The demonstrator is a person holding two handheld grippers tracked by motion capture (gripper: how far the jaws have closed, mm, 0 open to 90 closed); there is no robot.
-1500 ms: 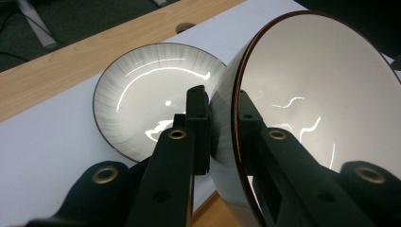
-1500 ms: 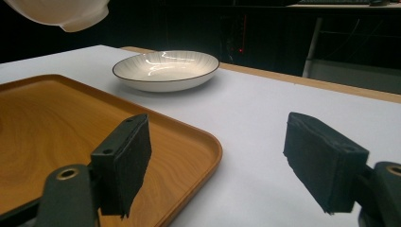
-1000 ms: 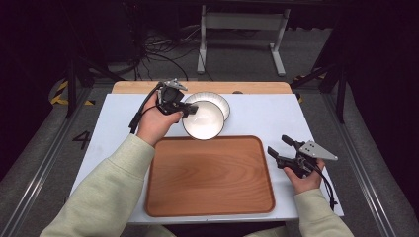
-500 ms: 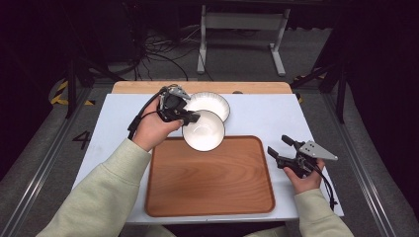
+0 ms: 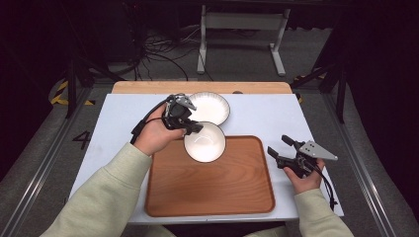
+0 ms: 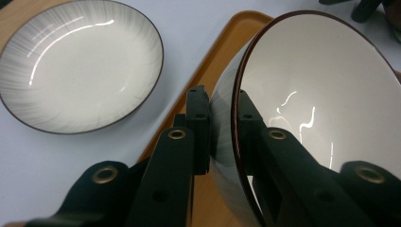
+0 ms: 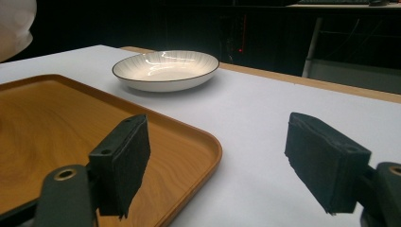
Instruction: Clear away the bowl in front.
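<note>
While the left hand-held gripper (image 5: 190, 127) clamps the rim of a white, dark-rimmed ceramic bowl (image 5: 204, 142), one jaw inside and one outside, the bowl hangs tilted over the far edge of the rectangular brown wooden tray (image 5: 210, 192) on the white counter (image 5: 118, 123). Just beyond it, a shallow white plate with a dark rim and fine grey streaks (image 5: 210, 107) rests on the counter. At the tray's right edge, the right hand-held gripper (image 5: 280, 149) hovers with its jaws spread wide and nothing between them.
</note>
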